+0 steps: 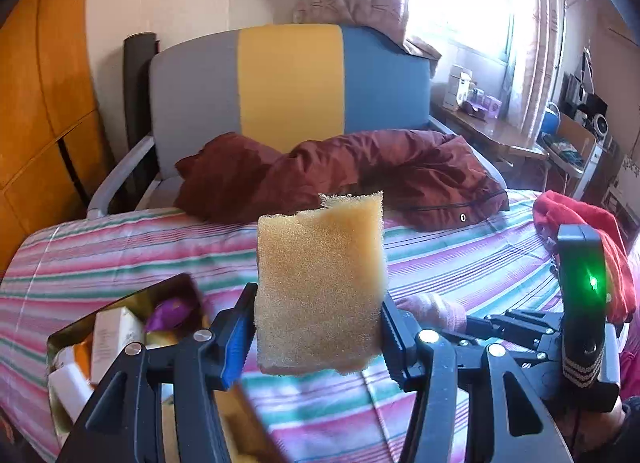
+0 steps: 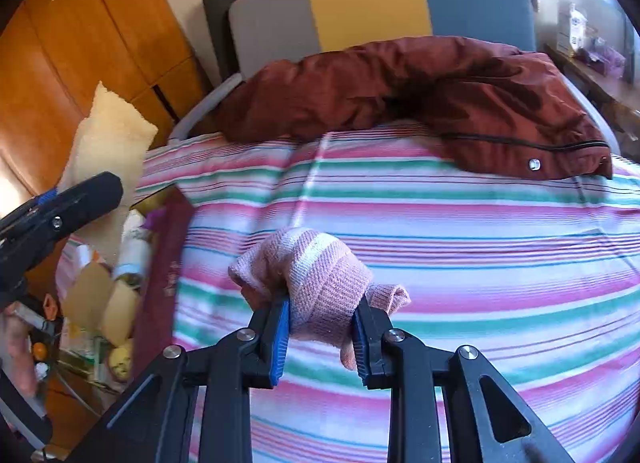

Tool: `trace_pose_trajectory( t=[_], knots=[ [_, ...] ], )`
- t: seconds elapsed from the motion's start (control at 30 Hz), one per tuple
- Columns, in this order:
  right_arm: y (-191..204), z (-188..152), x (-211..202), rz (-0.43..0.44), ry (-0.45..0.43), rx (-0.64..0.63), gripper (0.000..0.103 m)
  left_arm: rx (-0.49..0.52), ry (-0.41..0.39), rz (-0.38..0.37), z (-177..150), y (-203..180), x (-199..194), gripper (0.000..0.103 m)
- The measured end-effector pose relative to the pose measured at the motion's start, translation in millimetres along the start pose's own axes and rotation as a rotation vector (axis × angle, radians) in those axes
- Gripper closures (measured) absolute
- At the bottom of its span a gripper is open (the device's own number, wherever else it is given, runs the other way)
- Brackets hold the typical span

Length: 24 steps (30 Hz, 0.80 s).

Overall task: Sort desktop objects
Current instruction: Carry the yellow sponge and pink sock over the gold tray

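My left gripper [image 1: 316, 335] is shut on a yellow sponge [image 1: 320, 283] and holds it upright above the striped bedsheet [image 1: 460, 263]. The sponge also shows in the right wrist view [image 2: 110, 143], at the left, above the box. My right gripper [image 2: 320, 327] is shut on a pink knitted glove [image 2: 320, 287] just above the striped bedsheet [image 2: 480, 243]. The glove also shows in the left wrist view [image 1: 434, 309], right of the sponge. A gold-lined box [image 1: 76, 333] with several bottles and small items sits at the lower left; in the right wrist view the box [image 2: 164, 263] has a maroon side.
A dark red jacket [image 1: 360, 171] lies across the far side of the bed. A red cloth [image 1: 588, 231] lies at the right. A grey, yellow and blue chair back [image 1: 288, 79] stands behind the bed. A wooden wardrobe [image 1: 44, 83] is on the left.
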State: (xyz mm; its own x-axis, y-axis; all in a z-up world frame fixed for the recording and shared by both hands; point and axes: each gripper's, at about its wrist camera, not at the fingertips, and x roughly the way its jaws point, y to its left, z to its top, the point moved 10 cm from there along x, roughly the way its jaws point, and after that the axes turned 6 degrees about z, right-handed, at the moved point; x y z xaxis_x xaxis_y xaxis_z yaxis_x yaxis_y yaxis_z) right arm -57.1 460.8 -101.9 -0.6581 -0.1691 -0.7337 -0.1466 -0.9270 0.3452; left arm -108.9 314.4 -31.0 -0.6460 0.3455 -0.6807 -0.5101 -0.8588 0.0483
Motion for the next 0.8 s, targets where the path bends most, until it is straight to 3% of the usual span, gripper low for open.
trace_pose_trajectory(
  t=[0.43, 0.8],
  knots=[
    [106, -23, 12, 0.132, -0.003, -0.039, 0.076, -0.103, -0.031, 0.077, -33, 81, -39, 0.047],
    [169, -27, 23, 0.187, 0.004, -0.087, 0.076, -0.205, -0.029, 0.117, -68, 140, -60, 0.047]
  ],
)
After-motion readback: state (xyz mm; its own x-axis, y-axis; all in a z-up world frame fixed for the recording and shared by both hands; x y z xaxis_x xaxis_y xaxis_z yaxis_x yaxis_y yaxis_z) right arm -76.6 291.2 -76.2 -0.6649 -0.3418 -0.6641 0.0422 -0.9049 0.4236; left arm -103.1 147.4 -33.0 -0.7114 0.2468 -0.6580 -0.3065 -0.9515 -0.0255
